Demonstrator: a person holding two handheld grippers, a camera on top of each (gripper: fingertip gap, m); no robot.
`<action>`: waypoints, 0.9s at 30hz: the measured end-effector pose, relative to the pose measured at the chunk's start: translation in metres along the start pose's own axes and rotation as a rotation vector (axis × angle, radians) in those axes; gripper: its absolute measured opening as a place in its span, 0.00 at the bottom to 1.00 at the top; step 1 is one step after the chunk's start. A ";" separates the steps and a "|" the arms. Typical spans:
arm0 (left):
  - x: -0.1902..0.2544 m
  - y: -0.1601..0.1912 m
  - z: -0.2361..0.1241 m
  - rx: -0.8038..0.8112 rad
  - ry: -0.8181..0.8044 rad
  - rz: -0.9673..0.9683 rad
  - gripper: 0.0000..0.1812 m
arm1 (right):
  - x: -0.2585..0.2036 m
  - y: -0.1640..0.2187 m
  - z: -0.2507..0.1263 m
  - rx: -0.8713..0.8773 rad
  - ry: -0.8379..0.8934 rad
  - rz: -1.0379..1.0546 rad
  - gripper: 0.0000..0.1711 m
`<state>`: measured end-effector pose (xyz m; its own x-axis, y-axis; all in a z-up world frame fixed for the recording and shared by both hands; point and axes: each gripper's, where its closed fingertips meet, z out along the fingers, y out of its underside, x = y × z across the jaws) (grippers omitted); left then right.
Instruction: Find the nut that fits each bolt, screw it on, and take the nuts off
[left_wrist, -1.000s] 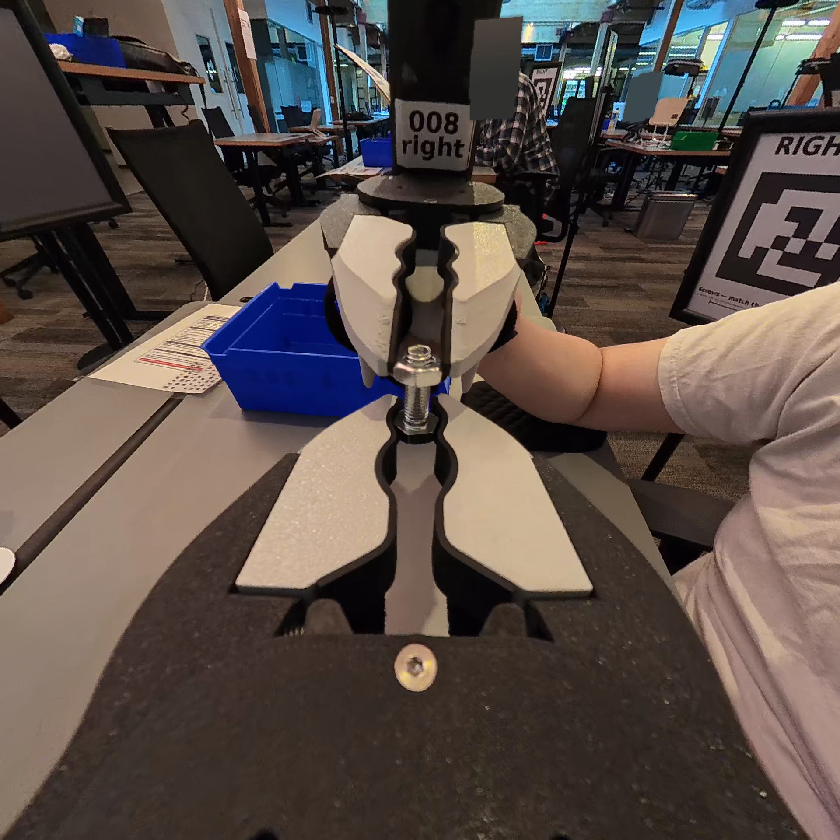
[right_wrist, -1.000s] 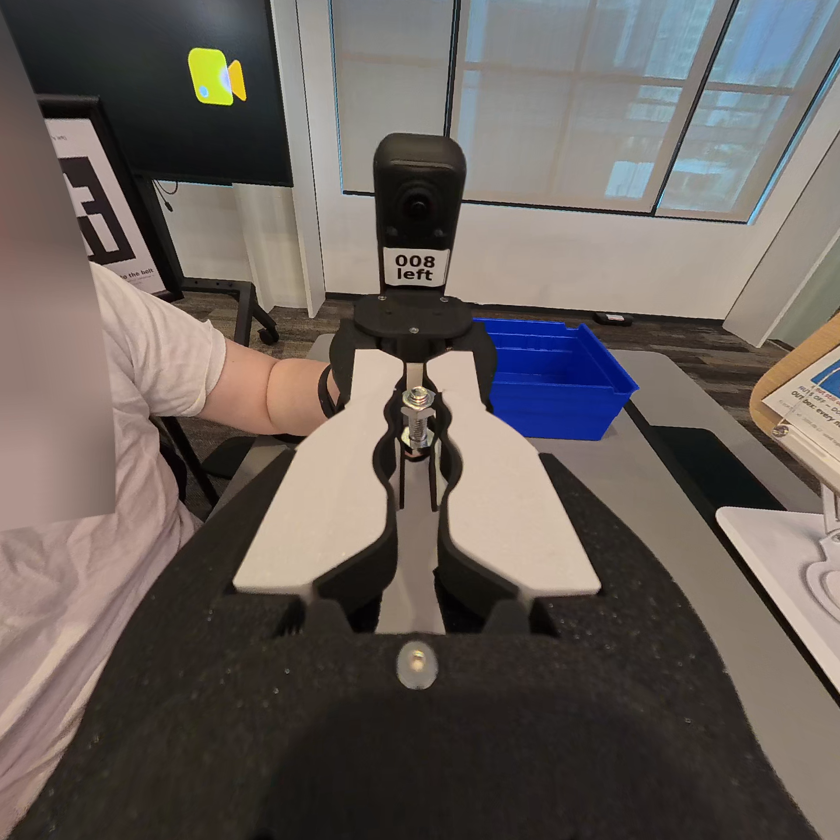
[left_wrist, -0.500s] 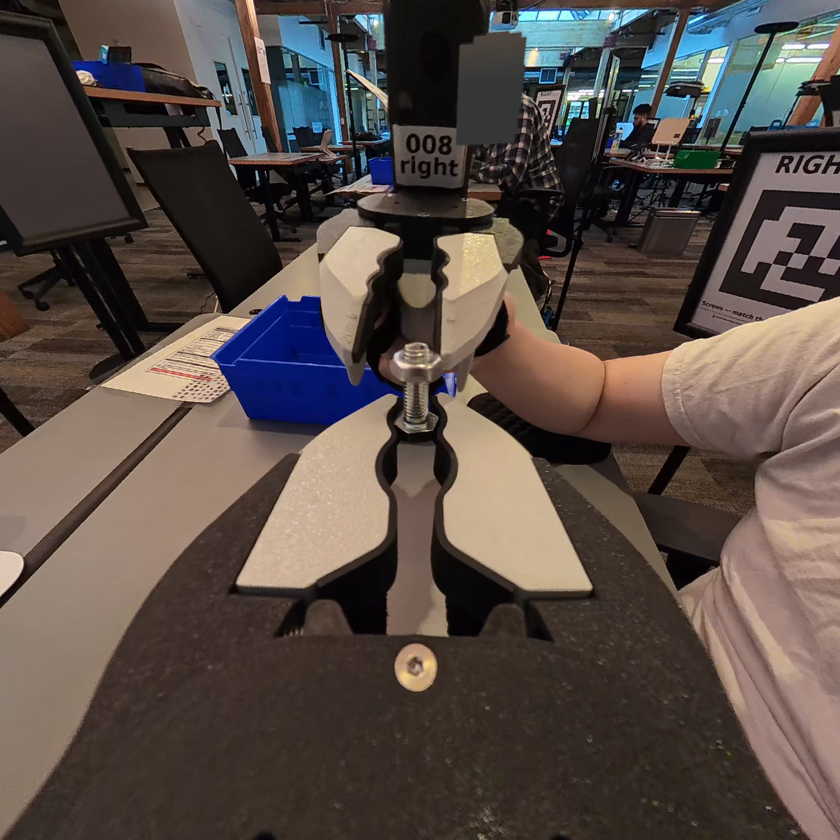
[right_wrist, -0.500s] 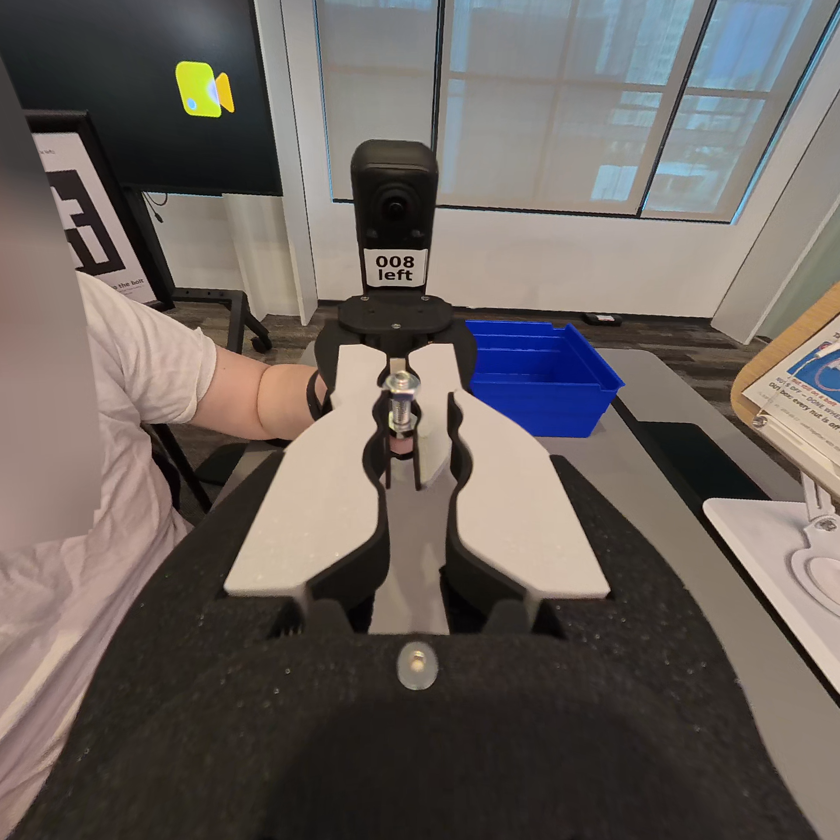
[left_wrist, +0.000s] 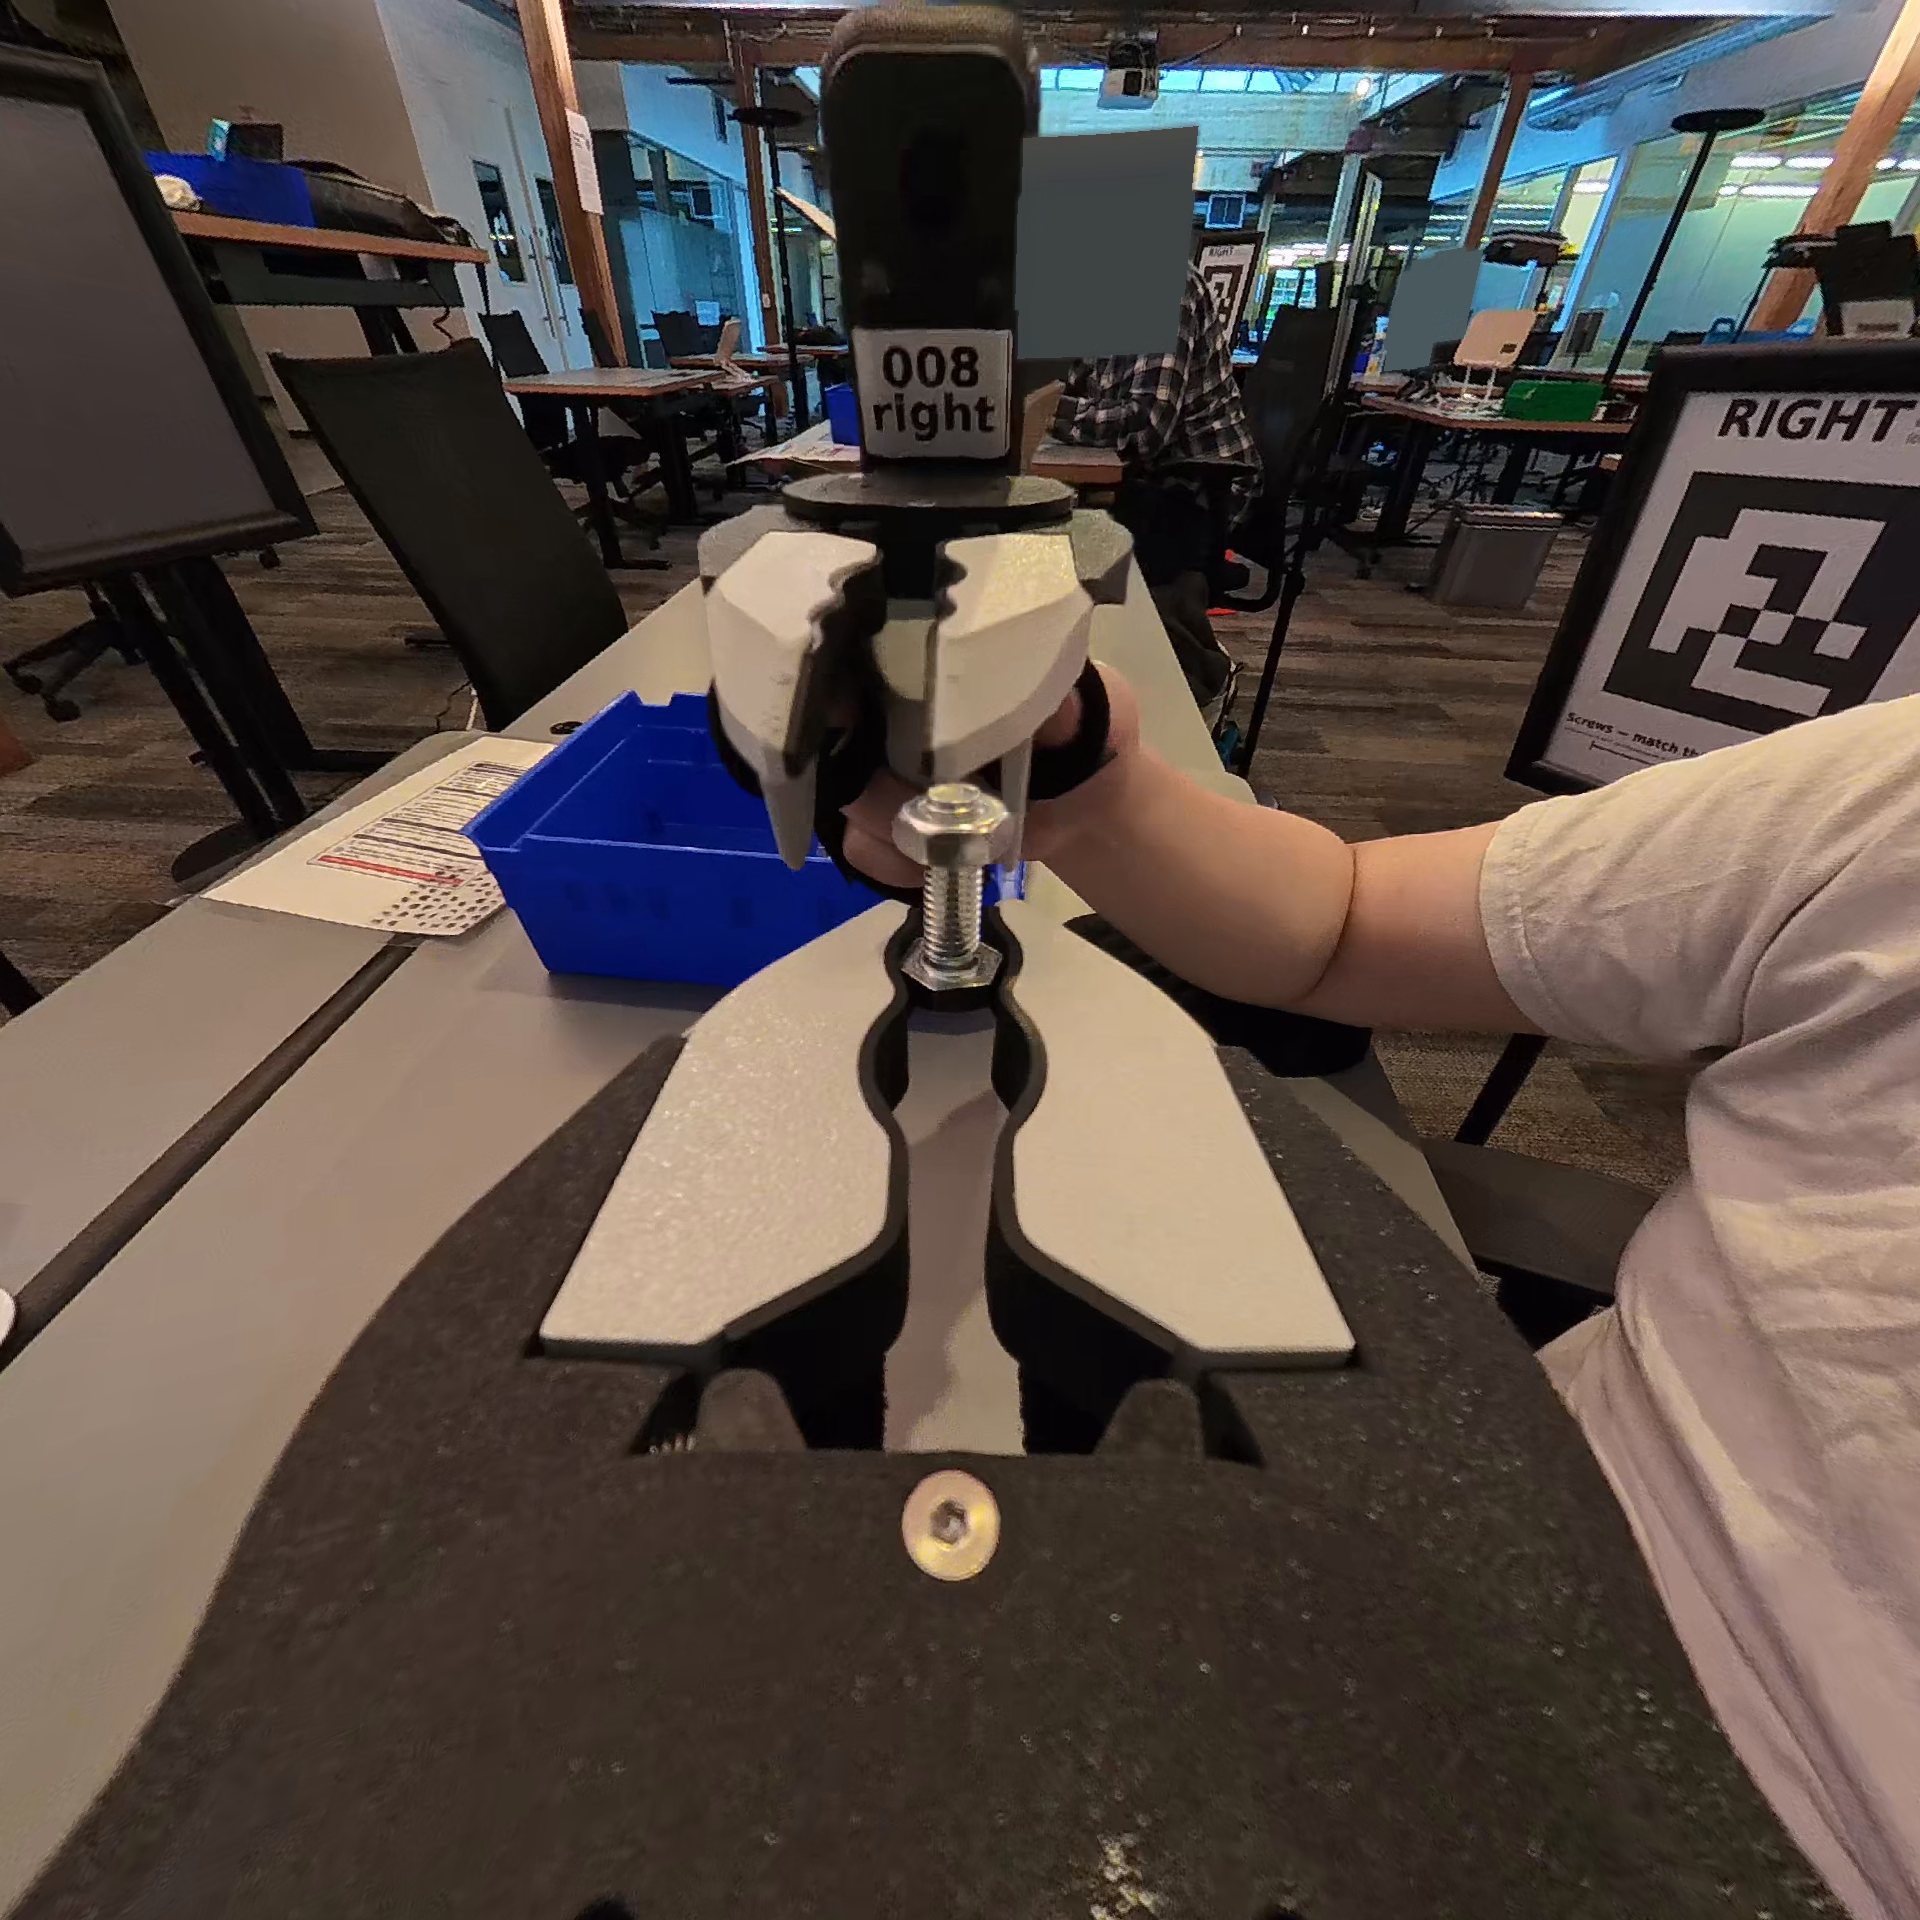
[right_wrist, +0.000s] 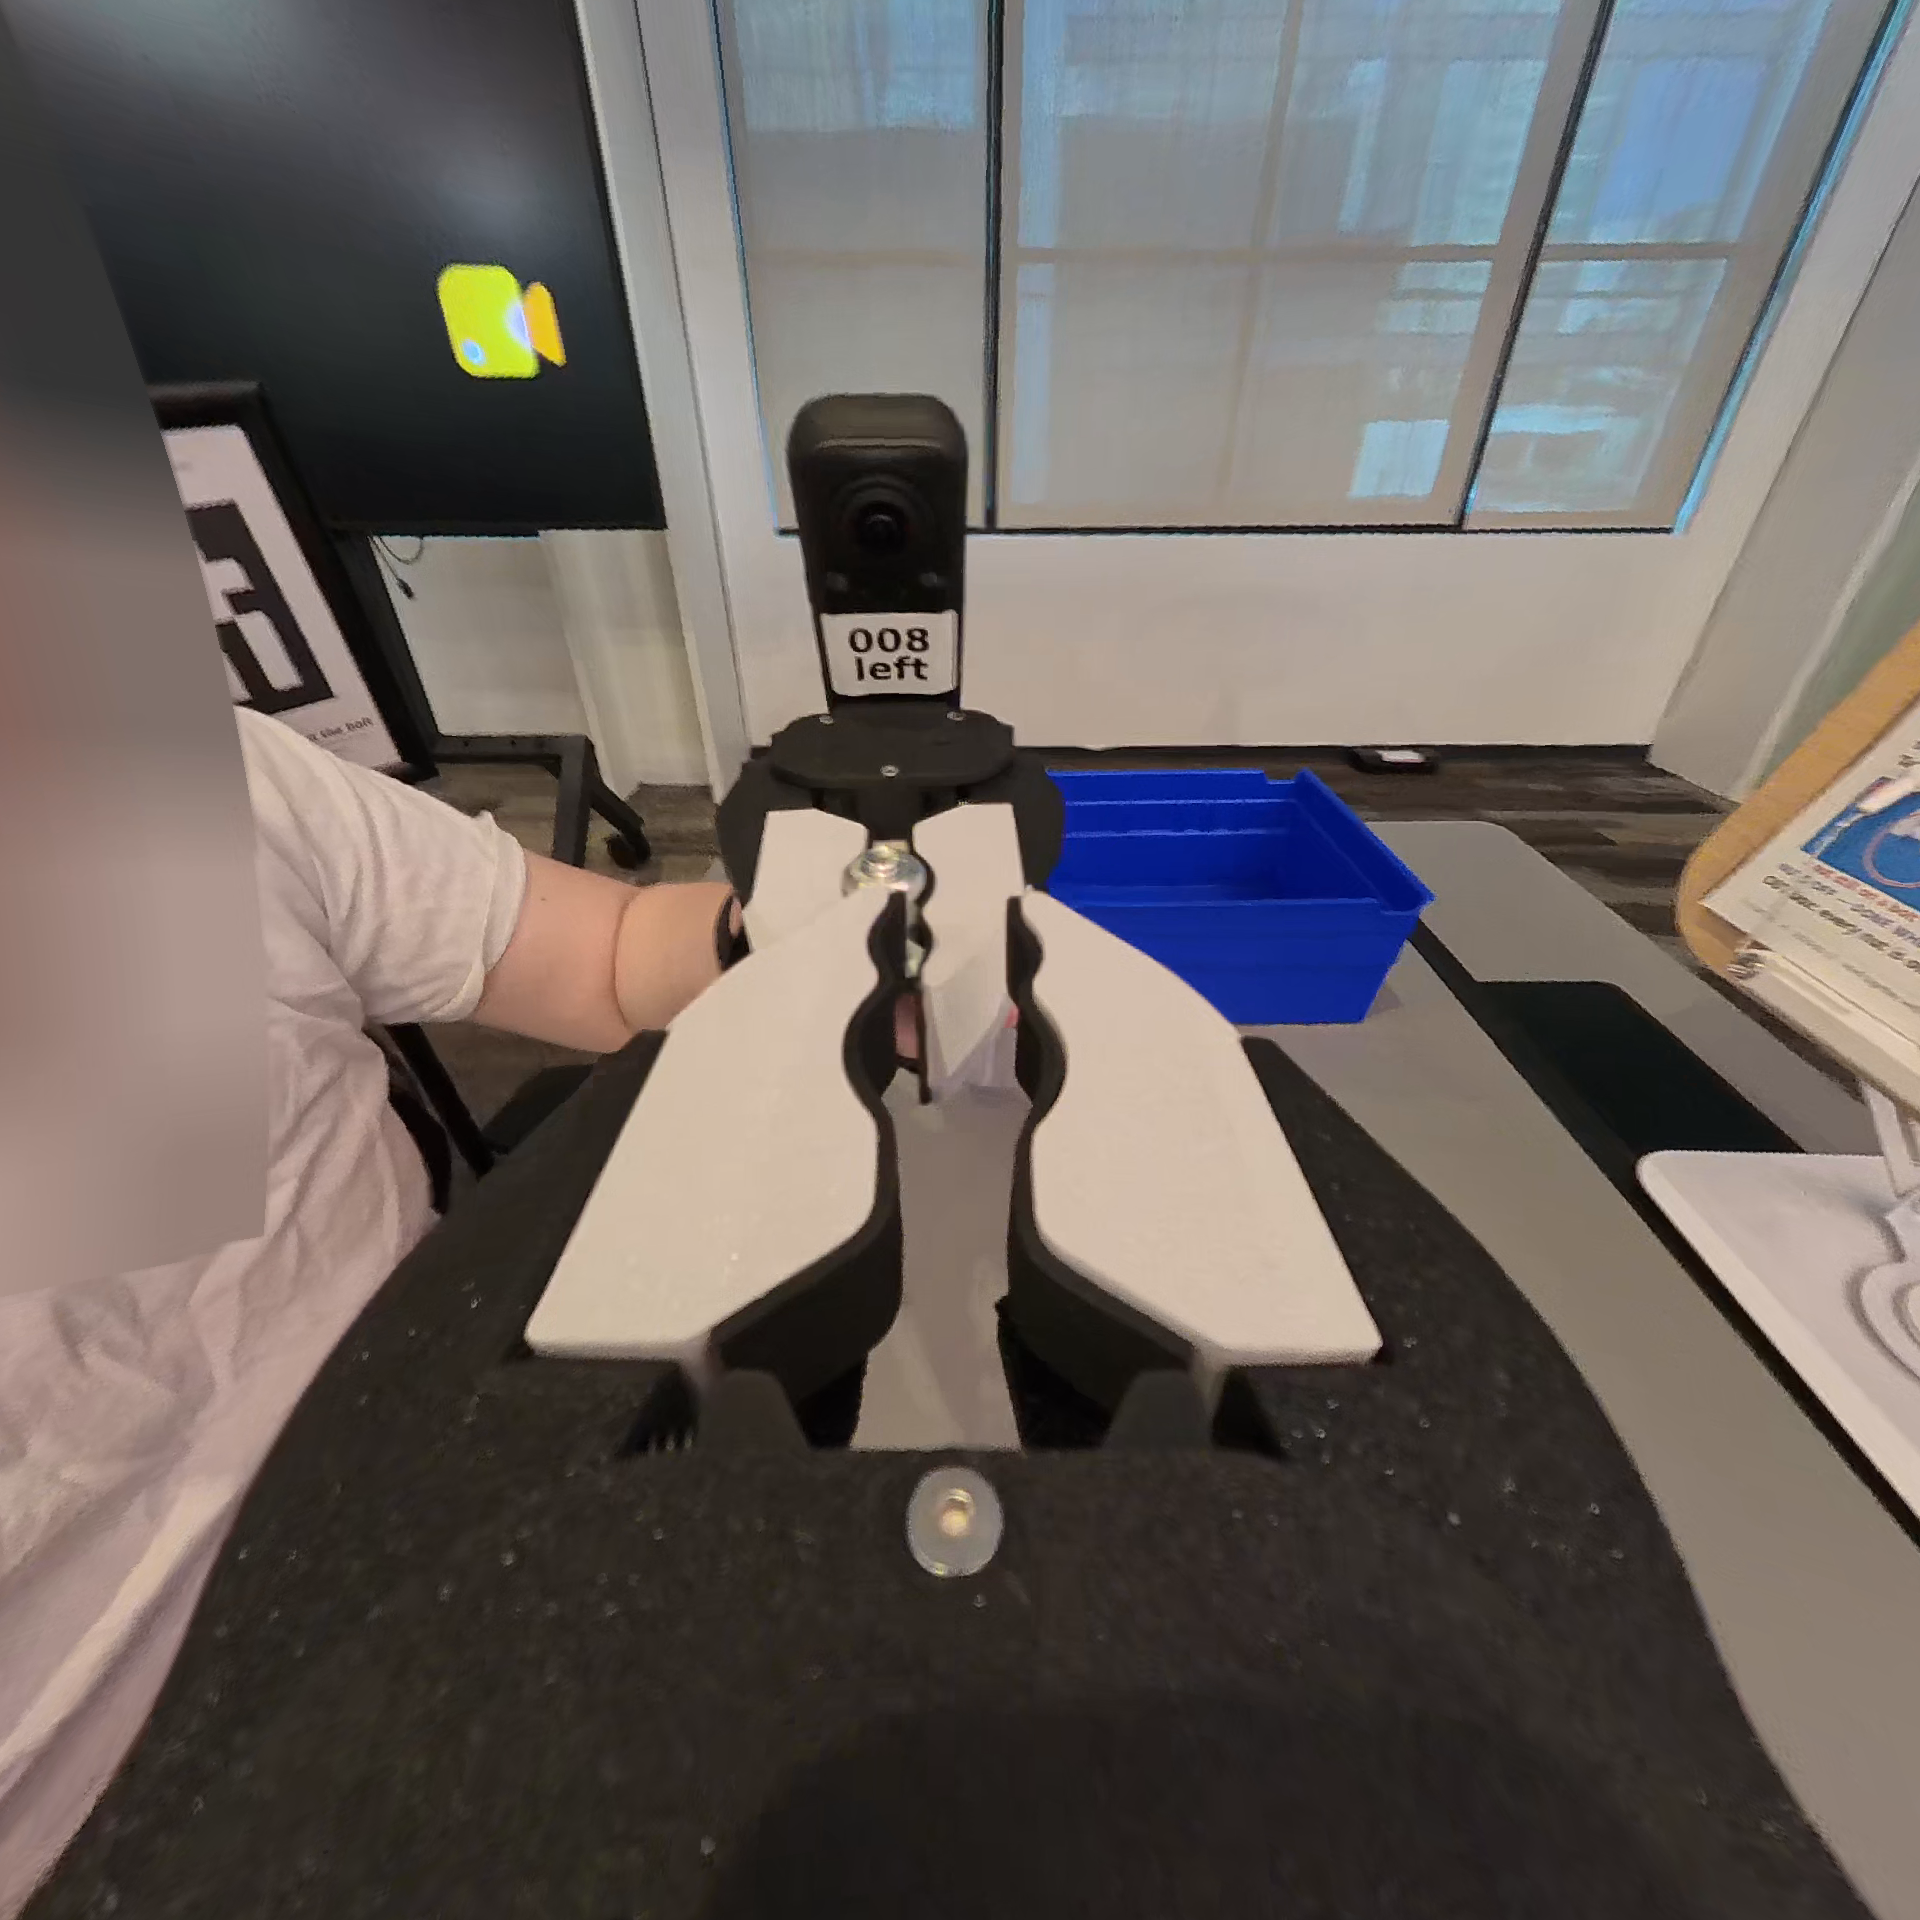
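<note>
Gripping one bolt (left_wrist: 948, 914) by its head in my left tool (left_wrist: 951, 977), one nut (left_wrist: 951, 826) threaded on; right tool (right_wrist: 940, 935) spread, released; one blue bin (left_wrist: 665, 883) on the surface (left_wrist: 260, 1091).

Bright daylight, fisheye edges, slight blur

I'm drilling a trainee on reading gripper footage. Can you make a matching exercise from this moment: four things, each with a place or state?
Things:
1. left gripper
2. right gripper
3. nut
4. blue bin

Places or states:
A. rests on the grey table
B. jaws shut on the lower end of the upright bolt
C. sits at the bolt's top end
D. jaws open, close by the nut

Pairs: 1-B, 2-D, 3-C, 4-A
</note>
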<state>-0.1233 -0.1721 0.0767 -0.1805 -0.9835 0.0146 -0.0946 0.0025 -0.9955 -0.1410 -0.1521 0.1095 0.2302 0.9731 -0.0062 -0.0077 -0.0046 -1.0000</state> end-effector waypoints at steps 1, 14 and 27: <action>0.000 0.001 0.000 -0.003 -0.001 0.002 0.06 | -0.004 -0.001 0.001 0.009 -0.026 0.013 0.10; 0.001 0.003 0.002 -0.019 0.003 0.002 0.06 | -0.004 -0.003 -0.001 0.019 -0.045 0.033 0.09; 0.006 0.000 0.002 -0.013 0.013 0.004 0.06 | -0.009 -0.010 -0.003 0.055 -0.071 0.040 0.09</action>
<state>-0.1227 -0.1785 0.0769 -0.1938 -0.9810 0.0121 -0.1066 0.0088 -0.9943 -0.1396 -0.1613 0.1192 0.1591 0.9863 -0.0438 -0.0695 -0.0330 -0.9970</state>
